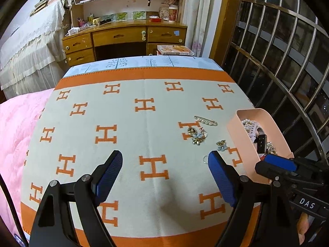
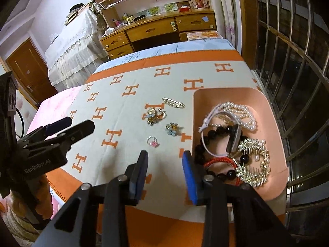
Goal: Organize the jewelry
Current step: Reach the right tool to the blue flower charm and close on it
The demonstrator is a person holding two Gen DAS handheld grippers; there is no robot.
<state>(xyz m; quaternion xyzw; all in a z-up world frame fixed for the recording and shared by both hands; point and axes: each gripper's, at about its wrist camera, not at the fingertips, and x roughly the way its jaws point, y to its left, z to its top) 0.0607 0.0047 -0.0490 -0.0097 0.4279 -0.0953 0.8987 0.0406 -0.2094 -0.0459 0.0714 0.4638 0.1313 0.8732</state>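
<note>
A pink tray (image 2: 261,103) at the right holds a pearl necklace (image 2: 240,111), a black bead bracelet (image 2: 213,133), a red cord, a white band and a gold comb (image 2: 255,160). It also shows in the left wrist view (image 1: 242,135). Loose on the blanket lie a pearl pin (image 2: 173,103) (image 1: 205,120), a cluster of flower charms (image 2: 155,115) (image 1: 196,134), a blue flower earring (image 2: 172,129) (image 1: 221,145) and a small ring (image 2: 152,141) (image 1: 202,158). My left gripper (image 1: 165,162) is open and empty, left of the ring. My right gripper (image 2: 165,160) is open and empty, just nearer than the ring.
The white and orange H-patterned blanket (image 2: 127,111) covers the bed. A pink quilt (image 1: 16,123) lies at the left. A wooden desk (image 1: 123,39) stands beyond the bed. Metal window bars (image 2: 292,61) run along the right side, close to the tray.
</note>
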